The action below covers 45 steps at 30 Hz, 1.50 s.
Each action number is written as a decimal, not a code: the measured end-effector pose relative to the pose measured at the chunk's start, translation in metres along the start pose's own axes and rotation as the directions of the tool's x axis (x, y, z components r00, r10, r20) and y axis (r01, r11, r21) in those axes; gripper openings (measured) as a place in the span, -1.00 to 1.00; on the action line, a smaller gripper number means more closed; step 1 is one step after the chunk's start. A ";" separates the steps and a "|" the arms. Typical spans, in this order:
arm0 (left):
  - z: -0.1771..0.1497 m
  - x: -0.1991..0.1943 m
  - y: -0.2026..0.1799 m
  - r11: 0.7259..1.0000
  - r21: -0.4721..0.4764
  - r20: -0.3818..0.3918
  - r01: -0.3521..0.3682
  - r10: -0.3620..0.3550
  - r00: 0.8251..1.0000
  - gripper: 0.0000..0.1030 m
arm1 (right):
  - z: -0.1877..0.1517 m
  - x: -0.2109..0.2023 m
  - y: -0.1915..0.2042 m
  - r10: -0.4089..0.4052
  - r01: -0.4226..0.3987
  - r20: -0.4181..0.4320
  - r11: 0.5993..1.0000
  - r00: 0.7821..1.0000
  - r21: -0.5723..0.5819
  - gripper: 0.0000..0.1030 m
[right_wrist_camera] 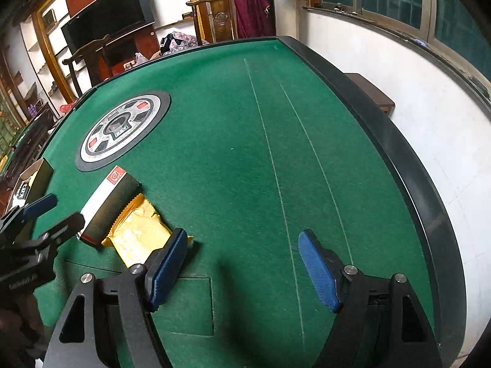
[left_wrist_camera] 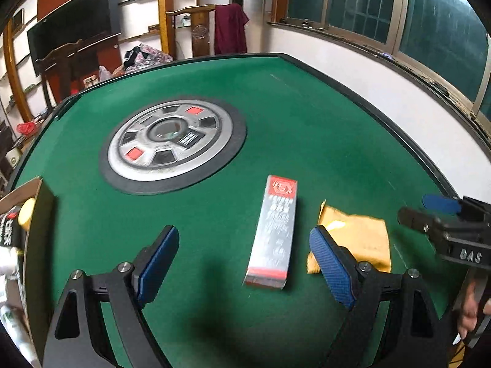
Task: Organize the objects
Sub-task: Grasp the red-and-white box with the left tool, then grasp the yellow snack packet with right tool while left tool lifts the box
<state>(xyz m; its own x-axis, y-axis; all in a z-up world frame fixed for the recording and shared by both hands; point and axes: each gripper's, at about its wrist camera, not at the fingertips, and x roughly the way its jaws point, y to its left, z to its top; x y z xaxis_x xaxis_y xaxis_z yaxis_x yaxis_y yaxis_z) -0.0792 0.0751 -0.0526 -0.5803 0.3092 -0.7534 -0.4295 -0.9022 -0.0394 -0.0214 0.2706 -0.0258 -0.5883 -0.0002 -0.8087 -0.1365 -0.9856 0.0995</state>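
Below, we see the slim carton [left_wrist_camera: 271, 233] lying flat on the green counter [left_wrist_camera: 307, 128], touching the gold sachet [left_wrist_camera: 362, 236]. Left gripper [left_wrist_camera: 244, 263] and right gripper [right_wrist_camera: 242, 268] both gape, empty. We judge the carton light and stiff, best pinched across its narrow sides; the sachet is probably soft and slick.

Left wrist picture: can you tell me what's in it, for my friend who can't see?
Open black tongs with blue pads, the left gripper, hover over a green table, and a grey and red box lies flat between them. A gold packet lies beside the box, a cardboard box at the left edge.
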 end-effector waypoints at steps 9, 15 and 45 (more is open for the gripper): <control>0.007 0.038 -0.009 1.000 0.008 -0.098 0.010 -0.009 0.995 -0.25 | -0.002 0.002 -0.010 0.000 0.000 -0.012 1.000 1.000 0.027 0.57; 0.004 0.034 -0.005 1.000 -0.013 -0.090 0.007 -0.008 0.996 -0.49 | 0.000 0.004 -0.007 0.006 -0.006 -0.020 1.000 1.000 0.007 0.59; -0.041 -0.010 0.041 0.985 -0.159 -0.110 -0.073 0.056 0.992 -0.46 | 0.012 0.059 0.127 0.165 -0.228 -0.172 0.849 0.971 -0.477 0.50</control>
<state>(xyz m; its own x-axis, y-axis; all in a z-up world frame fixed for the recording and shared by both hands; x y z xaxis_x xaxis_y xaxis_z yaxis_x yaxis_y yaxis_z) -0.0629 0.0222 -0.0734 -0.5237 0.2231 -0.8222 -0.2703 -0.9587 -0.0880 -0.0833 0.1472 -0.0534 -0.4569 -0.1915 -0.8687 0.3983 -0.9172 -0.0073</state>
